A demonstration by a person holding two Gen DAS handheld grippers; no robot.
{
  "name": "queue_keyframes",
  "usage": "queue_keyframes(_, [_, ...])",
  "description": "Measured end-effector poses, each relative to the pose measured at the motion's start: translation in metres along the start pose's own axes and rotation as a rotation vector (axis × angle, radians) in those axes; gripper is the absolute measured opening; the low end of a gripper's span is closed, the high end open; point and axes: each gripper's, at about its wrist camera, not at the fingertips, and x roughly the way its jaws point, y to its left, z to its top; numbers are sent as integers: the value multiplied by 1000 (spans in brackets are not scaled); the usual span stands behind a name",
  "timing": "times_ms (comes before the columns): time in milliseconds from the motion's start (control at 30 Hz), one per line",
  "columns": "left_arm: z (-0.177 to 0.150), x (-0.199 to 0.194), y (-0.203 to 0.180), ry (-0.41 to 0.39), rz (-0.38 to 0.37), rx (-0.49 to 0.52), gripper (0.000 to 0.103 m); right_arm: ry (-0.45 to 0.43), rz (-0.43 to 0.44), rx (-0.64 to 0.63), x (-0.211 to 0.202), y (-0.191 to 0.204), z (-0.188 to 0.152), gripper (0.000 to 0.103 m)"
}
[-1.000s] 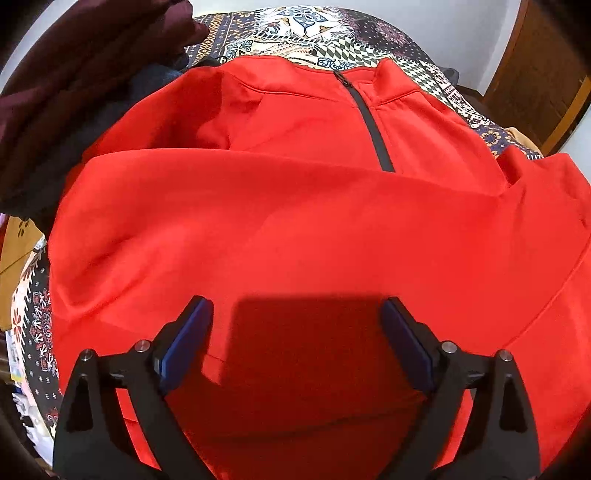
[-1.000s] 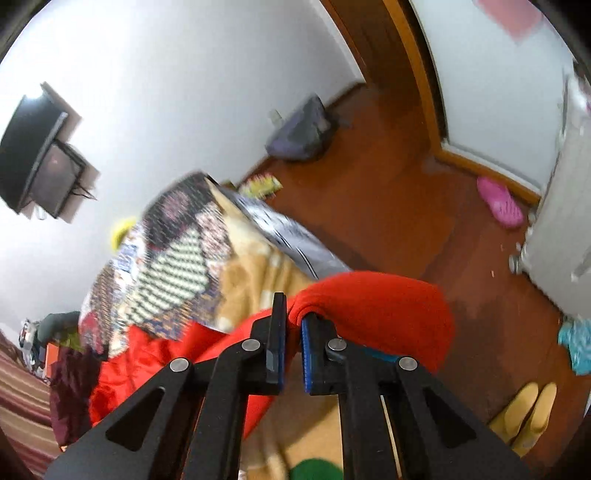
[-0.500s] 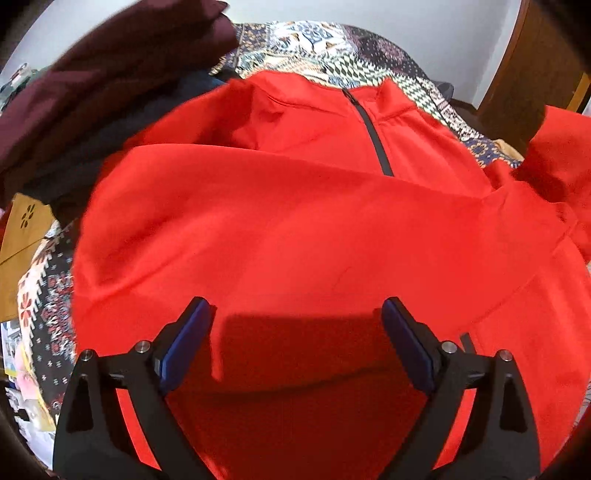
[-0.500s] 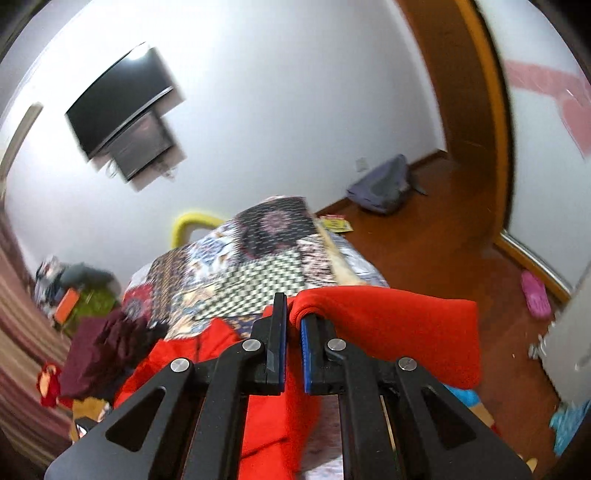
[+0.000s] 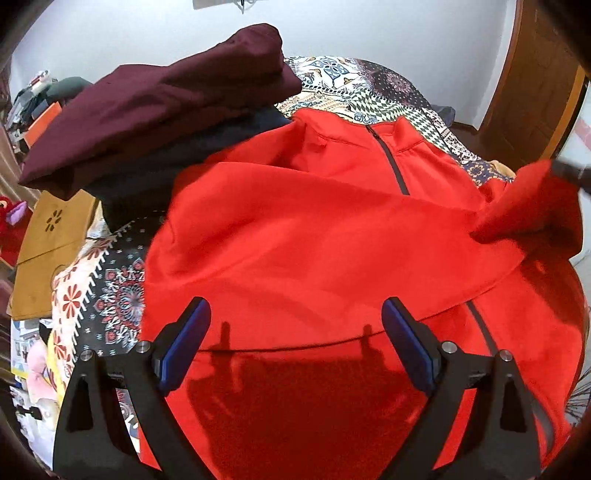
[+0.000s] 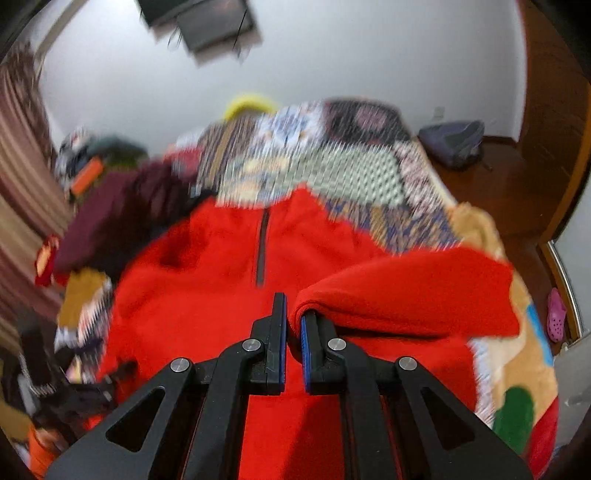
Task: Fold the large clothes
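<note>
Gripping a fold of the red pullover's sleeve [image 6: 406, 295], the right gripper [image 6: 293, 332] has its blue pads pinched nearly together on the cloth, which drapes off to the right of its fingers. The left gripper [image 5: 295, 332] stands wide open, with nothing between its fingers – only the red pullover [image 5: 314, 240] spread flat beneath and ahead of them. Beyond the fingertips a sleeve lies folded across the chest, and farther on sit the dark zipper [image 5: 391, 162] and collar. Left of the left fingers, past the pullover's edge, is a stack of maroon and dark clothes [image 5: 159, 107]. Everything rests on a patterned bedspread [image 5: 369, 85] – it runs on toward the white wall [image 5: 388, 29].
</note>
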Motion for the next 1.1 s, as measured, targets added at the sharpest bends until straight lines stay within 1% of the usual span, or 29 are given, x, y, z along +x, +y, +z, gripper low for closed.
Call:
queue_keyframes(167, [-7, -1, -6, 4, 11, 35, 94, 100, -9, -49, 20, 8, -25, 7])
queue_keyframes(200, [-8, -1, -8, 5, 9, 41, 94, 114, -9, -54, 19, 8, -30, 7])
queue_keyframes(233, [-8, -2, -10, 4, 7, 46, 94, 130, -10, -61, 18, 9, -35, 10])
queue_keyframes(300, [-6, -4, -16, -2, 4, 58, 94, 165, 2, -68, 15, 7, -40, 23])
queue_keyframes(333, [-4, -5, -19, -5, 1, 62, 94, 184, 14, -68, 14, 6, -43, 35])
queue_keyframes(367, [-2, -7, -22, -7, -3, 67, 94, 195, 32, -63, 11, 1, -46, 42])
queue_keyframes(433, [5, -10, -31, -14, -12, 80, 94, 178, 43, -66, 2, -1, -52, 42])
queue_keyframes(533, [18, -17, -50, -35, -21, 118, 94, 139, 15, -98, -16, -8, -55, 42])
queue_keyframes(633, [33, -25, -74, -67, -29, 171, 94, 73, -31, -106, -37, -24, -54, 46])
queue_keyframes(733, [50, -35, -107, -103, -62, 232, 94, 9, -99, -84, -56, -45, -52, 50])
queue_keyframes(833, [67, -43, -144, -137, -101, 300, 94, -36, -145, -30, -73, -71, -49, 54])
queue_keyframes(900, [78, -46, -169, -153, -130, 348, 94, -67, -183, 14, -84, -91, -49, 54])
queue_keyframes(1000, [91, -45, -204, -159, -168, 413, 94, -90, -239, 71, -94, -116, -50, 55])
queue_keyframes(1100, [102, -37, -249, -146, -190, 503, 95, -106, -273, 128, -101, -137, -53, 55])
